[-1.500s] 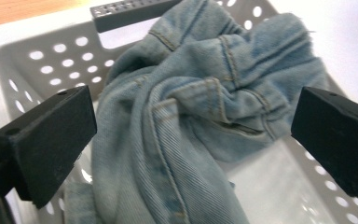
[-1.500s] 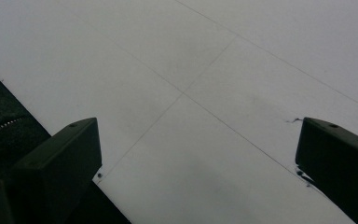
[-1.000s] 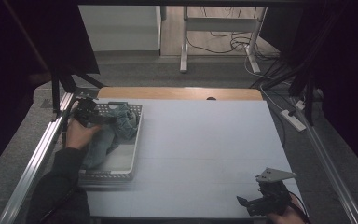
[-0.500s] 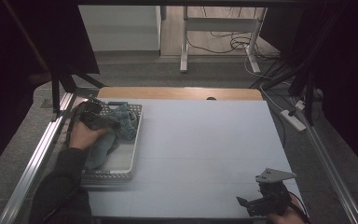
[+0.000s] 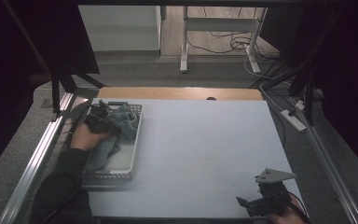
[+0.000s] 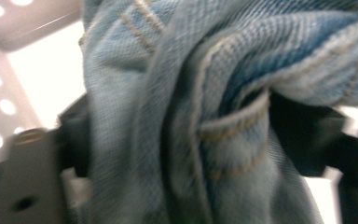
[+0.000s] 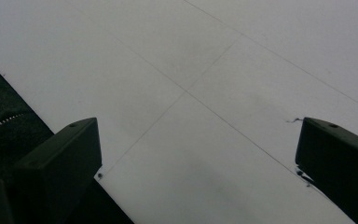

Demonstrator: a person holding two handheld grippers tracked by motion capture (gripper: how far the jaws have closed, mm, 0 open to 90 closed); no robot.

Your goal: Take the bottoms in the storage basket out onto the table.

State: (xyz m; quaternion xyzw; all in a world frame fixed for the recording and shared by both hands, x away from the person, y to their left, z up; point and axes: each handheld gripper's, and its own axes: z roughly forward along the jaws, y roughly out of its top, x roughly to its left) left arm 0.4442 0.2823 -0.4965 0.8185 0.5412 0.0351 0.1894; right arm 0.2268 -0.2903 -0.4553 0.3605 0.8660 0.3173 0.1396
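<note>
Denim jeans [image 6: 205, 116] bunch in the white basket [image 5: 129, 161] at the table's left edge; our left gripper [image 5: 103, 122] has just been closing on a fold (a thin bite may slip). Our right gripper [image 7: 198, 154] idles spread.

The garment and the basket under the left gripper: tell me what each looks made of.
Garment: light blue denim, judging by the twill weave and tan topstitched seams; matte, faded.
Basket: probably white plastic, with perforated walls and a smooth floor.

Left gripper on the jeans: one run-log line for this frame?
left gripper: jaws just been closing, denim between them | jeans: bunched in basket | right gripper: open, over bare table
</note>
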